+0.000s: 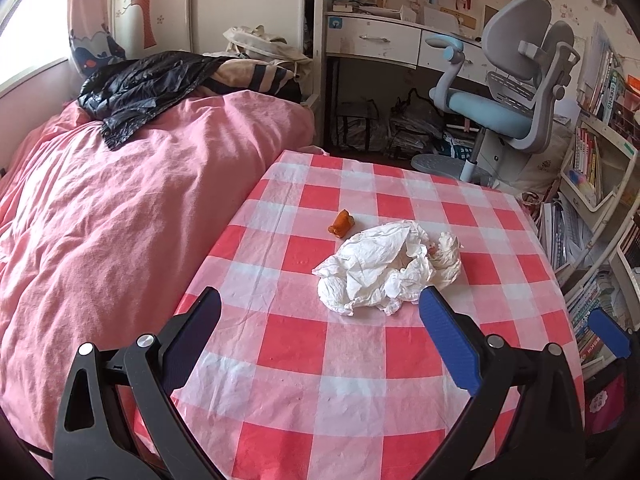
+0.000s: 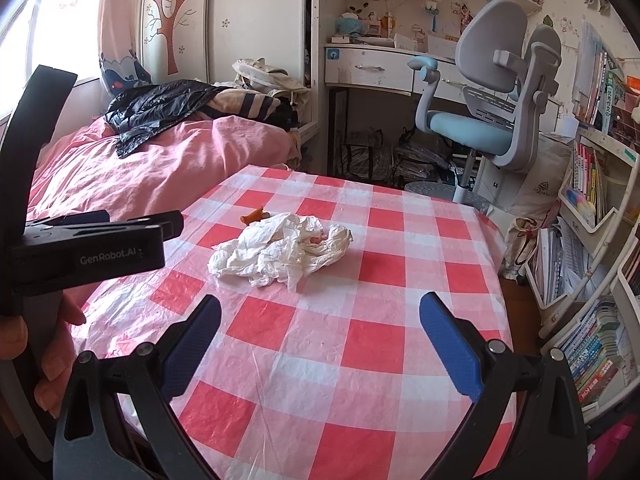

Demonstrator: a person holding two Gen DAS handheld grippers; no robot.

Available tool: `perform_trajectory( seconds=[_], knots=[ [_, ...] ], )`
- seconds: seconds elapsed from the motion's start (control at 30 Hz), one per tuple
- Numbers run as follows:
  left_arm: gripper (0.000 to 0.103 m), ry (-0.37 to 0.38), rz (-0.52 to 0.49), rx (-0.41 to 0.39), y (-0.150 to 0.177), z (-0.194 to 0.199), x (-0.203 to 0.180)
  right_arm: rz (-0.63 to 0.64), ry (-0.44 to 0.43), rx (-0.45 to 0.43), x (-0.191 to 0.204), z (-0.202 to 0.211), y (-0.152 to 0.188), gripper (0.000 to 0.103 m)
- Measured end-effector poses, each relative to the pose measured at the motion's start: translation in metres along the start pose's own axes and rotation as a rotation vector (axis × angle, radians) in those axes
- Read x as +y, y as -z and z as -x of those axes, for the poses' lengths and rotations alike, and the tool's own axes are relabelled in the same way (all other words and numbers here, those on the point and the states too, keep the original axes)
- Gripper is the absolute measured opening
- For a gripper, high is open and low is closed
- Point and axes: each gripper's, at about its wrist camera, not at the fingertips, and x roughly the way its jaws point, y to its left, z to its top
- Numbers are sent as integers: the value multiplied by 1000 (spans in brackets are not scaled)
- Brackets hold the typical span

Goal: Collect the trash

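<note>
A crumpled white tissue (image 1: 388, 266) (image 2: 280, 252) lies on the red-and-white checked table (image 1: 320, 380) (image 2: 360, 340). A small orange scrap (image 1: 341, 224) (image 2: 253, 216) sits just beyond it. My left gripper (image 1: 320, 304) is open, hovering over the near part of the table, its right fingertip close to the tissue's near edge. My right gripper (image 2: 320, 312) is open too, a little short of the tissue, with nothing between its fingers. The left gripper's body (image 2: 92, 248) and the hand holding it (image 2: 48, 360) show at the left of the right wrist view.
A bed with a pink duvet (image 1: 120, 220) and a black plastic bag (image 1: 136, 88) borders the table on the left. Beyond the table stand a grey-blue desk chair (image 1: 512, 92) and a white desk (image 1: 384, 40). Bookshelves (image 1: 600, 184) crowd the right side.
</note>
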Motion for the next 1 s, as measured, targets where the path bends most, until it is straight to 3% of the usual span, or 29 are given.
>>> perform_trajectory(
  seconds=[0.4,0.53,1.0],
  knots=[
    [96,-5,38,10,-4,-5,20,-6,4,8,-1,-2,-1,95],
    [96,-17,29,47,-6,-17,28,-26,13,22,-8,-4,-1,95],
    [96,22,-236,141,-22,-102,-29,-95,-37,78,-28,-9,3,95]
  ],
)
